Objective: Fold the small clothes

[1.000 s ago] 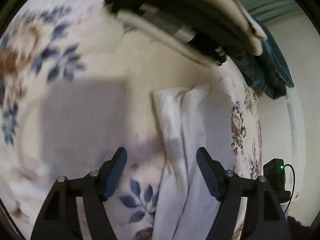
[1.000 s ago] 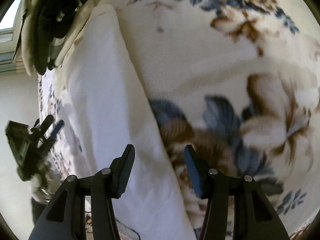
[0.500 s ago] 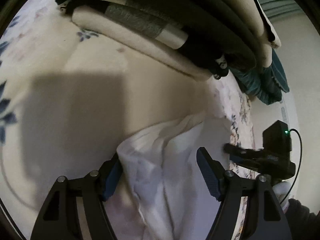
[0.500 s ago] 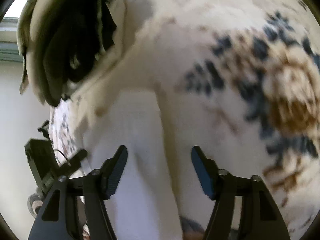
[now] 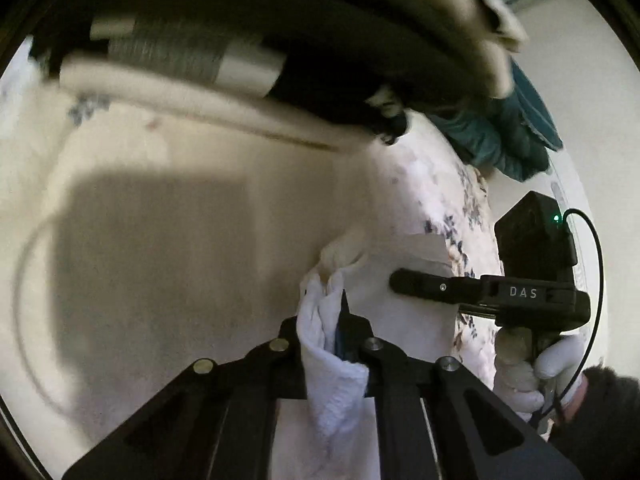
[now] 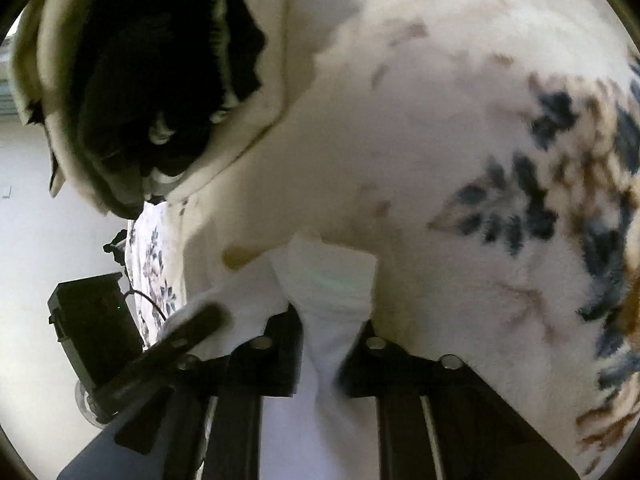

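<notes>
A small white garment [image 5: 332, 364] lies on the floral blanket [image 5: 160, 240]. My left gripper [image 5: 332, 320] is shut on one bunched end of it, with cloth squeezed between the jaws. My right gripper [image 6: 332, 332] is shut on the other end of the white garment [image 6: 332, 280]. The right gripper also shows in the left wrist view [image 5: 432, 290], close to the right, held by a gloved hand [image 5: 560, 364]. The left gripper shows in the right wrist view [image 6: 192, 324], at lower left.
A stack of folded clothes [image 5: 240, 60] in cream, grey and black lies at the far side of the blanket, also in the right wrist view [image 6: 152, 80]. Teal cloth [image 5: 512, 136] lies behind it. The blanket's edge [image 5: 472, 240] and a pale wall [image 5: 580, 80] are on the right.
Both grippers moved forward toward the stack and closed on the ends of the white garment. They were open half a second ago. The two grippers are now close together.
</notes>
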Action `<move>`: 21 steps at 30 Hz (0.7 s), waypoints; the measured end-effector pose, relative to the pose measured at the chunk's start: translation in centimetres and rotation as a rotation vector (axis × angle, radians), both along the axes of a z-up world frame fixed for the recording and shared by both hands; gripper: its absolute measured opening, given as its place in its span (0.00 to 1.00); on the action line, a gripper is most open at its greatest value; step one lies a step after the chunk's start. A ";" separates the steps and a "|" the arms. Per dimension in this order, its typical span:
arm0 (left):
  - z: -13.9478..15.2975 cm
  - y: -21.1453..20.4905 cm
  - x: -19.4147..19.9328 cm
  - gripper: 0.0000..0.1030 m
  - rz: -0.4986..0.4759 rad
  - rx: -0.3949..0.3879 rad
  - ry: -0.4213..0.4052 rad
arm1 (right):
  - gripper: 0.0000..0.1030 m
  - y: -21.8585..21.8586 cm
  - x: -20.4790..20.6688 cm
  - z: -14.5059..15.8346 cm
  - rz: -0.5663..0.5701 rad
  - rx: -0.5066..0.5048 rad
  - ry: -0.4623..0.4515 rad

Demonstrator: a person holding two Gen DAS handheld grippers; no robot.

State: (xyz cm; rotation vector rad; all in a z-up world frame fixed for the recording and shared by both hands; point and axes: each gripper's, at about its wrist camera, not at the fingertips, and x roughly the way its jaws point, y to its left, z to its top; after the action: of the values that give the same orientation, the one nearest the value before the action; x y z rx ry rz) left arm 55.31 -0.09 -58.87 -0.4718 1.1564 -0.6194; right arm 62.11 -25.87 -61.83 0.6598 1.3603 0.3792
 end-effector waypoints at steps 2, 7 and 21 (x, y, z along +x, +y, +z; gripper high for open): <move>0.9 0.3 -0.6 0.05 -0.001 -0.007 -0.021 | 0.06 0.5 -0.7 1.0 0.005 0.010 -0.031; 4.7 1.5 -3.8 0.05 0.039 -0.076 -0.076 | 0.05 0.8 -4.5 4.2 -0.043 0.114 -0.120; 6.9 5.0 -22.8 0.72 0.048 -0.055 0.114 | 0.33 2.5 -24.8 6.6 0.120 0.091 -0.014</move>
State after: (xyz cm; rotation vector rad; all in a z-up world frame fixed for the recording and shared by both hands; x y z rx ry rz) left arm 32.52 4.91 -52.01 -0.5860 1.2354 -0.5900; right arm 37.34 -23.42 -55.19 0.6504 1.3793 0.5439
